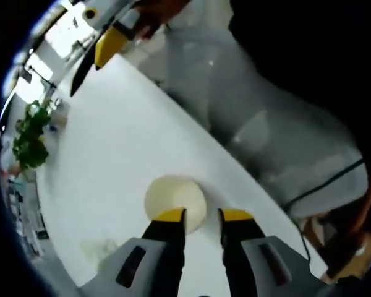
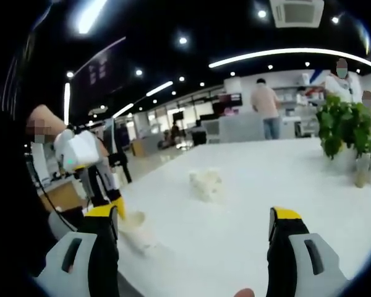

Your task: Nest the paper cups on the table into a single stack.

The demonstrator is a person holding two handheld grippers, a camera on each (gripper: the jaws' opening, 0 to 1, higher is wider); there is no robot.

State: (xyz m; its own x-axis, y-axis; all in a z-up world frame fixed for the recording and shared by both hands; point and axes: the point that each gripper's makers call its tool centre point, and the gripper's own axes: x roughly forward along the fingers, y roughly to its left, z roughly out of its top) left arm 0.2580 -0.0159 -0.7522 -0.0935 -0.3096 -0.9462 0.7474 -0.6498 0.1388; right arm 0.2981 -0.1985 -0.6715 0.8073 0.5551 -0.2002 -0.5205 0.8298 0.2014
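A cream paper cup [image 1: 173,197] sits on the white table [image 1: 111,161], seen end-on as a round disc. My left gripper [image 1: 204,216] hovers right over it, jaws a narrow gap apart. The left yellow fingertip [image 1: 171,215] overlaps the cup's near edge and the other stands just beside it. In the right gripper view the same cup [image 2: 138,230] lies pale and blurred near the table's left edge, under the left gripper [image 2: 119,210]. My right gripper [image 2: 193,215] is wide open with nothing between its jaws. It enters the left gripper view as a yellow-and-black finger [image 1: 108,46] at the top.
A pale crumpled lump [image 2: 205,184] rests mid-table. A potted plant [image 2: 346,130] stands at the far right, also seen as the plant [image 1: 29,139]. The table edge [image 1: 235,161] runs diagonally, with floor beyond. People stand at a counter far behind.
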